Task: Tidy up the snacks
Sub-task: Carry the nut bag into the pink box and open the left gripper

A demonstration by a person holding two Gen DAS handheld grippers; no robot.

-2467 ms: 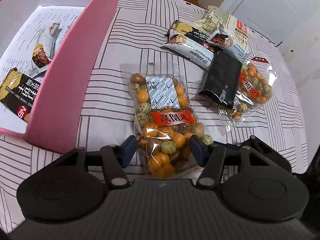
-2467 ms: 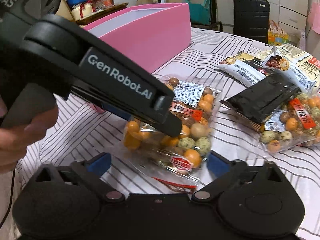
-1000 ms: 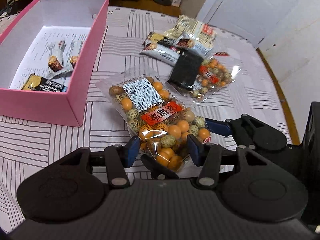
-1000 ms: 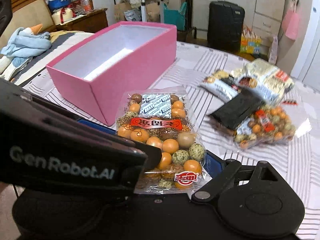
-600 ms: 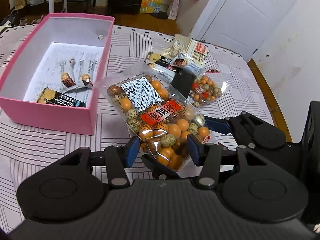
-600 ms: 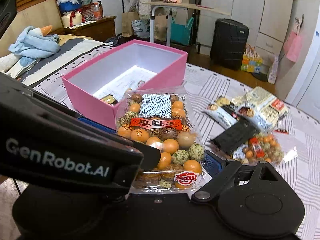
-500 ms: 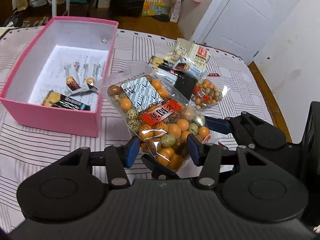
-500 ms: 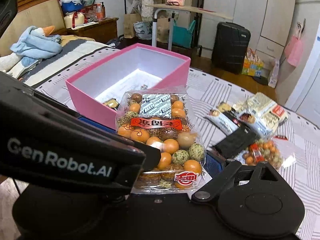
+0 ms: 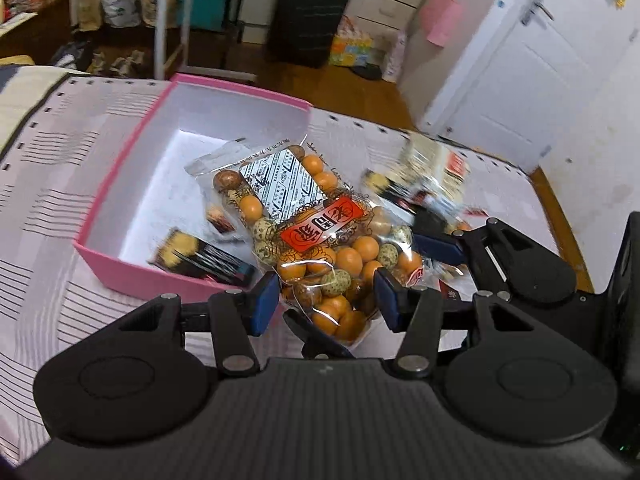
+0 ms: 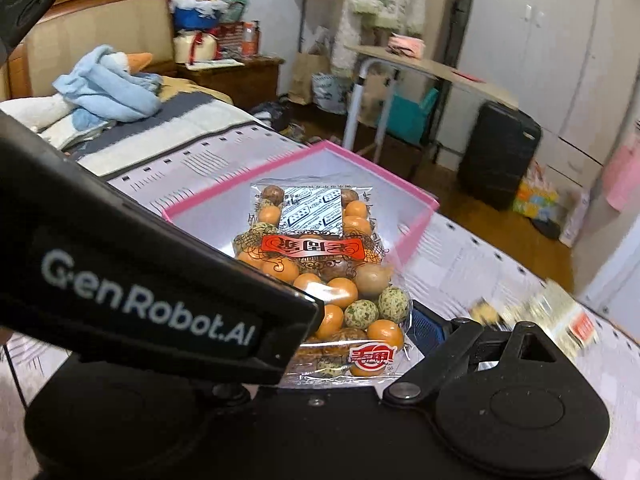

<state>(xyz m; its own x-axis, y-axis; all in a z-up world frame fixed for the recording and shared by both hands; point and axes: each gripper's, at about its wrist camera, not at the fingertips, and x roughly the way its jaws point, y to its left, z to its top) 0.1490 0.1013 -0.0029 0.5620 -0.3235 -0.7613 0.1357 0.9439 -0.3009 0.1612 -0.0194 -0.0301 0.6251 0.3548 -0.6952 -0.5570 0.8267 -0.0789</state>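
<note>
A clear bag of orange and speckled coated nuts hangs in the air, held by both grippers. My left gripper is shut on its lower end, blue pads pressing each side. My right gripper grips the same bag; its left finger is hidden behind the left gripper's body. In the left wrist view, the right gripper's blue pad touches the bag's right edge. The bag hangs over the near right part of the open pink box, which holds a dark snack bar and a small packet.
Several more snack packets lie blurred on the striped tablecloth right of the box. Beyond the table stand a black suitcase, a folding table and a bed with blue cloth. A white door is at the far right.
Both grippers have risen with the bag and carried it left, from beside the pink box to over it. The loose packets have slid off to the right.
</note>
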